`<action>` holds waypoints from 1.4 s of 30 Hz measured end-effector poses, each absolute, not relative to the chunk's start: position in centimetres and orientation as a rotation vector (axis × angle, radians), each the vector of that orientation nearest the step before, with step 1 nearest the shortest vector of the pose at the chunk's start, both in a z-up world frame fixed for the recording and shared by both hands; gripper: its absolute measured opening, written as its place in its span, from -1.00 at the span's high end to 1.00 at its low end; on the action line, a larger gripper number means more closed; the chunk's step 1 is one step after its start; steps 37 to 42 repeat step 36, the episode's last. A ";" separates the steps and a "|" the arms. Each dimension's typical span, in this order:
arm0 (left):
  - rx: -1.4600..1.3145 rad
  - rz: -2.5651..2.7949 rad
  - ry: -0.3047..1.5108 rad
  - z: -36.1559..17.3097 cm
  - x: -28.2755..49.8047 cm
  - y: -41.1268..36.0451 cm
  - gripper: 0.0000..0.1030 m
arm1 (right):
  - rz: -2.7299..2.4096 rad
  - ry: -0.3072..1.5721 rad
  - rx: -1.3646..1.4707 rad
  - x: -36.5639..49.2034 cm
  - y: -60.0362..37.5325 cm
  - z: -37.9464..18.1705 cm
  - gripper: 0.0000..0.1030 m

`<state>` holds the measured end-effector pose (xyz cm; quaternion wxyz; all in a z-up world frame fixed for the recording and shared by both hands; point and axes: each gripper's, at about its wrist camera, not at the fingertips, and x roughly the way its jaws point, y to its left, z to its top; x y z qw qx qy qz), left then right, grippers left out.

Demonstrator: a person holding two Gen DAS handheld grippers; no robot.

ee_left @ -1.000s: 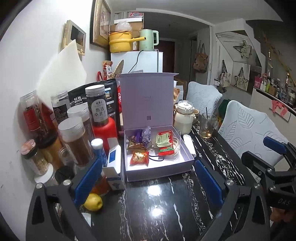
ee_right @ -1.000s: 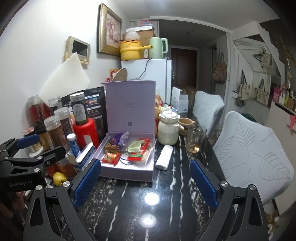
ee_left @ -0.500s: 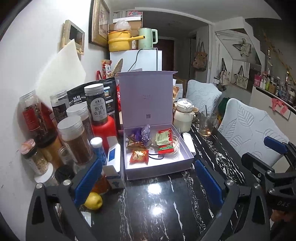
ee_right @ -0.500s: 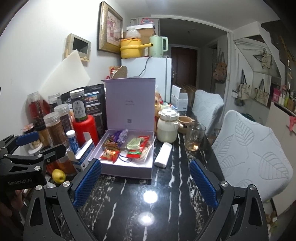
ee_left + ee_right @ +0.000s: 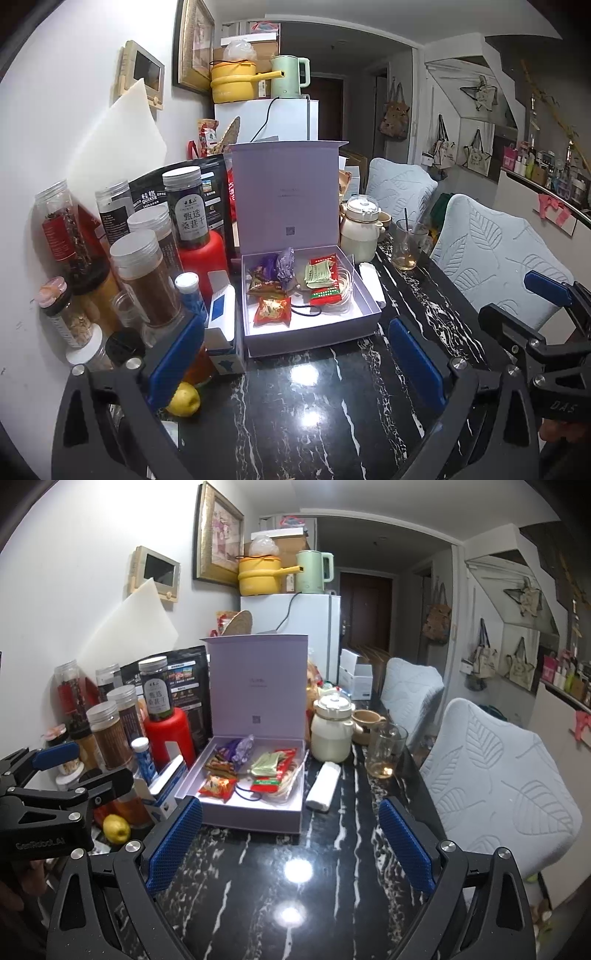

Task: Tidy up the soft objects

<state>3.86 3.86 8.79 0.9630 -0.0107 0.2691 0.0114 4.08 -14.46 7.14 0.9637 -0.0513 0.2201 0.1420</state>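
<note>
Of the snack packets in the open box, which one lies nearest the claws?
The orange-red snack packet at the front left of the lavender box; the purple, brown, green and red packets all lie farther back.

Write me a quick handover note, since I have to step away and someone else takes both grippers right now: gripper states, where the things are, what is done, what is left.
Left gripper: open, holding nothing, above the dark marble table just in front of the box.
Right gripper: open, holding nothing, also short of the box.
Lavender box: lid upright, holding snack packets, a purple pouch, a black hair tie and a clear coiled cable.
White roll: on the table, right of the box, outside it.
Done: soft items sit in the box.
Left: probably the roll, then closing the lid.
</note>
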 end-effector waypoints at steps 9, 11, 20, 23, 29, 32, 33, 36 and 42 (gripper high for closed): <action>-0.013 0.019 0.553 8.6 4.1 3.5 -0.97 | 0.271 0.456 -0.103 4.0 -14.9 7.0 -0.90; -0.007 0.014 0.554 8.6 4.1 3.4 -0.97 | 0.268 0.457 -0.102 4.1 -14.9 7.0 -0.90; 0.010 0.003 0.555 8.5 4.4 3.1 -0.97 | 0.259 0.468 -0.105 4.4 -14.9 6.8 -0.90; 0.013 0.001 0.557 8.6 4.4 3.1 -0.97 | 0.256 0.471 -0.103 4.5 -14.9 6.7 -0.90; 0.024 -0.003 0.559 8.4 4.4 2.8 -0.97 | 0.251 0.477 -0.103 4.6 -14.9 6.5 -0.90; 0.027 0.004 0.562 8.3 4.5 2.8 -0.97 | 0.247 0.483 -0.104 4.7 -14.8 6.4 -0.90; 0.028 0.008 0.560 8.2 4.5 2.8 -0.97 | 0.246 0.484 -0.104 4.8 -14.8 6.4 -0.90; 0.031 0.015 0.560 8.1 4.6 2.8 -0.97 | 0.243 0.488 -0.104 4.9 -14.8 6.3 -0.90; 0.031 0.015 0.560 8.1 4.6 2.8 -0.97 | 0.243 0.488 -0.104 4.9 -14.8 6.3 -0.90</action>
